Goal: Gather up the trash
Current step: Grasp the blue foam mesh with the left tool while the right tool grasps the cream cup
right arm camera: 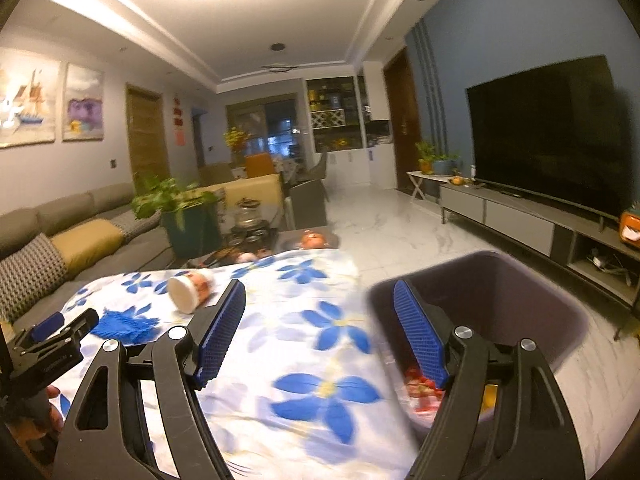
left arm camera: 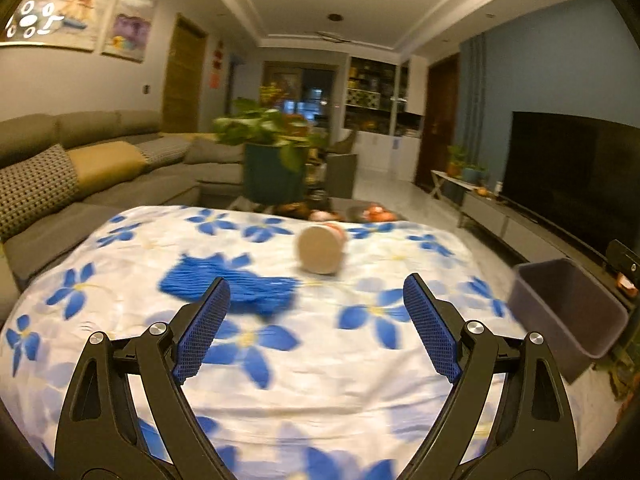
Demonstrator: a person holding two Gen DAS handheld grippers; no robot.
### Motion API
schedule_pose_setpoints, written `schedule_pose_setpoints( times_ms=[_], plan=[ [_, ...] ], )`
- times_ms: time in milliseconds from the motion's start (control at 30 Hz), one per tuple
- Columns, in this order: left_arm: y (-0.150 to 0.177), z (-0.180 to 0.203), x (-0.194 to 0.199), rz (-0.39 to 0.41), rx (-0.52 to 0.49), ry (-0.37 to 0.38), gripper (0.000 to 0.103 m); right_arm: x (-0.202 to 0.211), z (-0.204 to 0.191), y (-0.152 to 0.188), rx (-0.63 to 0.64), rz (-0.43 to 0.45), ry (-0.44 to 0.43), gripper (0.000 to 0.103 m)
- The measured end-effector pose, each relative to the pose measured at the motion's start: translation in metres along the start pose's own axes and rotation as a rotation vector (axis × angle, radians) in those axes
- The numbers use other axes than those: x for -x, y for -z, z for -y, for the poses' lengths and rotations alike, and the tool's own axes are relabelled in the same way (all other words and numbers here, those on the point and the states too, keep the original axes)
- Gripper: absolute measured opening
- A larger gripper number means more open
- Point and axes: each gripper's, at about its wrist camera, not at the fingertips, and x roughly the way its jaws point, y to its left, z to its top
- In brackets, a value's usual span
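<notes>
Tipped cup (left arm camera: pixel 320 249), blue wad (left arm camera: pixel 236 286) on cloth

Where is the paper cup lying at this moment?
The paper cup lies on its side on the flowered cloth, toward the far edge of the table, just beyond and right of the blue rag in the left wrist view.

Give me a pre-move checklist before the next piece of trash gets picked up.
1. Left gripper empty, jaws open: ok.
2. Right gripper empty, jaws open: ok.
3. Tipped paper cup unobstructed on the flowered cloth: ok.
4. Blue crumpled piece reachable, just ahead of the left gripper: ok.
5. Trash bin open, with room above the wrappers inside: ok.
6. Cup empty of liquid: cannot tell.
</notes>
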Motion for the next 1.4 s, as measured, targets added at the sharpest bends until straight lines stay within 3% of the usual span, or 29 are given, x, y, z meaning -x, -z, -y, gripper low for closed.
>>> schedule_pose_setpoints(
  times_ms=[367,733,1033,1233,1300,1367,1400],
  plan=[
    [-0.008,-0.076,-0.027,-0.008,0.029,-0.111,0.087,-0.065,-0.089,0.012,0.110,-0.067,-0.071,0.075],
    [-0.016,-0.126,-0.087,-0.101,0.096,-0.177,0.087,-0.122,-0.150,0.012,0.197,-0.096,-0.082,0.075],
    [-0.016,-0.154,-0.128,-0.213,0.177,-0.133,0.087,-0.166,-0.180,0.021,0.259,-0.142,-0.075,0.070],
    [-0.007,-0.158,-0.159,-0.336,0.176,-0.106,0.073,-0.197,-0.194,0.033,0.306,-0.202,-0.053,0.067],
    [-0.007,-0.153,-0.162,-0.346,0.144,-0.091,0.064,-0.206,-0.199,0.037,0.322,-0.217,-0.048,0.066],
    [-0.004,-0.150,-0.166,-0.362,0.126,-0.075,0.042,-0.215,-0.203,0.039,0.325,-0.239,-0.047,0.066],
    [-0.004,-0.148,-0.167,-0.367,0.120,-0.069,0.037,-0.218,-0.204,0.040,0.326,-0.247,-0.045,0.065]
  ],
)
